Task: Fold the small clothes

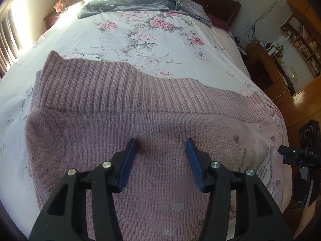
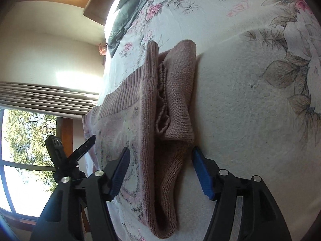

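A mauve knitted sweater (image 1: pixel 124 132) lies flat on the floral bed sheet (image 1: pixel 140 38), its ribbed hem band (image 1: pixel 112 88) facing away from me. My left gripper (image 1: pixel 161 142) hovers open just above the sweater's body, nothing between its blue pads. In the right wrist view the same sweater (image 2: pixel 148 108) is seen edge-on, with a folded sleeve (image 2: pixel 178 92) bunched along its side. My right gripper (image 2: pixel 160 152) is open, its fingers straddling the sweater's side edge and the sleeve. The right gripper (image 1: pixel 297 152) shows at the far right of the left wrist view, and the left gripper (image 2: pixel 88 142) at the left of the right view.
A grey-green garment (image 1: pixel 130 0) lies crumpled at the head of the bed by a dark headboard (image 1: pixel 220 4). Wooden shelves and a desk (image 1: pixel 280 60) with cables stand right of the bed. Curtains and a window (image 2: pixel 26 140) are on the other side.
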